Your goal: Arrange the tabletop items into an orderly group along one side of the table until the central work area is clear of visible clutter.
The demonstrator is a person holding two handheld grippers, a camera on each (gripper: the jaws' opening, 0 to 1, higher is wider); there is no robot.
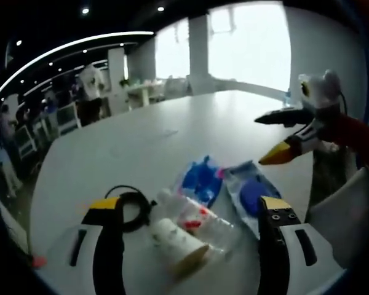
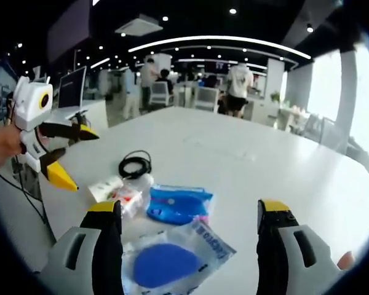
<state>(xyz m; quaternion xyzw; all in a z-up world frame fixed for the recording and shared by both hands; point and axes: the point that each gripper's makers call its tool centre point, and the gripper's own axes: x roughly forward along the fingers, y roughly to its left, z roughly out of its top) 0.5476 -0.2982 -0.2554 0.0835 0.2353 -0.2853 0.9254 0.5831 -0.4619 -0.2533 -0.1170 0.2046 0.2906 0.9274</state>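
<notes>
On the white table a small pile lies between my left gripper's open jaws: a paper cup on its side, a clear plastic bottle with a red label, a coiled black cable and two blue packets. My right gripper hovers open at the right, above the table. In the right gripper view my right gripper stands open over a clear bag with a blue disc and a blue packet. The bottle, the cable and my open left gripper lie to the left.
The round table's edge curves close on the left of the pile. Beyond it stand chairs, other tables and people. Bright windows fill the far side. Bare tabletop stretches behind the pile.
</notes>
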